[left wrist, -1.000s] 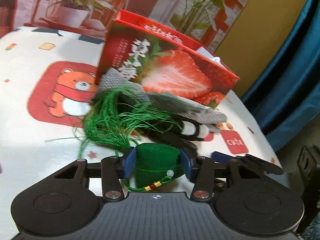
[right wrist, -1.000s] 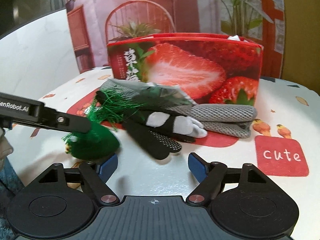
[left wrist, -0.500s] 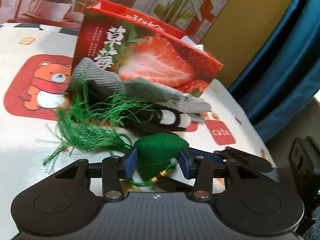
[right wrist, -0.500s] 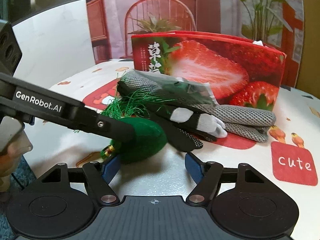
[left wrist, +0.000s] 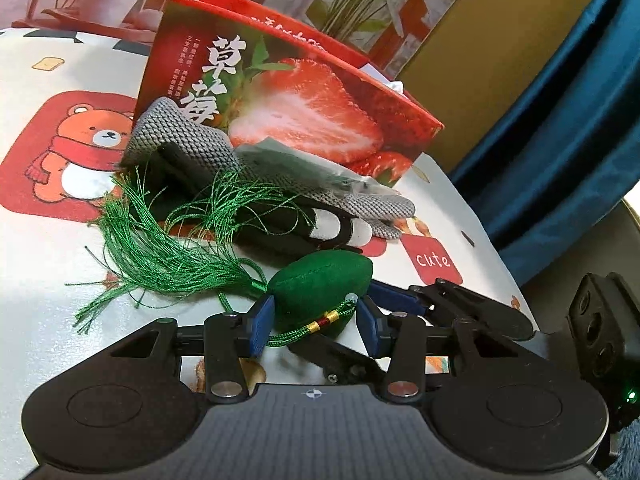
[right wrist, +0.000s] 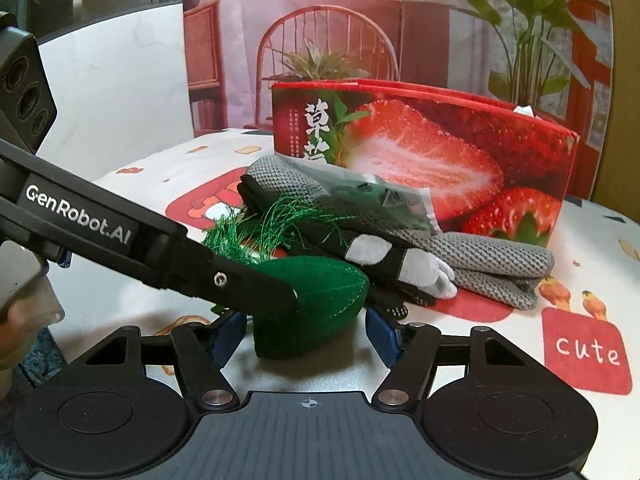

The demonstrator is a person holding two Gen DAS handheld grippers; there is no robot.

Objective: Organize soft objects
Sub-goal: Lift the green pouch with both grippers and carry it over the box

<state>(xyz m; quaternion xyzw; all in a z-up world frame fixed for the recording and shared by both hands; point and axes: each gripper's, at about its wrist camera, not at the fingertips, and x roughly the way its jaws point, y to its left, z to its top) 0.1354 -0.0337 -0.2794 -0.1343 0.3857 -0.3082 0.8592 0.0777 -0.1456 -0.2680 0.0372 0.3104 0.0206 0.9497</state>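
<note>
Left wrist view: low centre, left gripper [left wrist: 314, 322] clamped on green pouch [left wrist: 320, 280], blue pads pressing both flanks, cord with gold bead hanging over the near side. Tassel [left wrist: 160, 248] trailing left across the tablecloth [left wrist: 52, 272], so likely lifted by the body to keep the threads free. Behind, mid-frame, black glove [left wrist: 288, 228] and grey knit [left wrist: 184, 148] heaped against the strawberry box [left wrist: 304, 100]. Just right of the pouch, tip of the right gripper [left wrist: 404, 300] coming in from the lower right. Against the earlier frame, pouch sits higher and further right between the pads, tassel more strung out to the left.

Right wrist view: pouch [right wrist: 320, 300] low centre, pinned under the left gripper [right wrist: 256, 292] slanting down from the upper left. Right gripper [right wrist: 306, 334] straddling the pouch, jaws just been closing, pads beside it on either side with a gap on the right, not yet pressing. Probably a handover or two-handed hold before dropping into the box [right wrist: 440, 152]. Glove [right wrist: 376, 256] and knit [right wrist: 492, 264] unmoved mid-right. Compared with before, pouch now squarely between the pads rather than off to the left.
</note>
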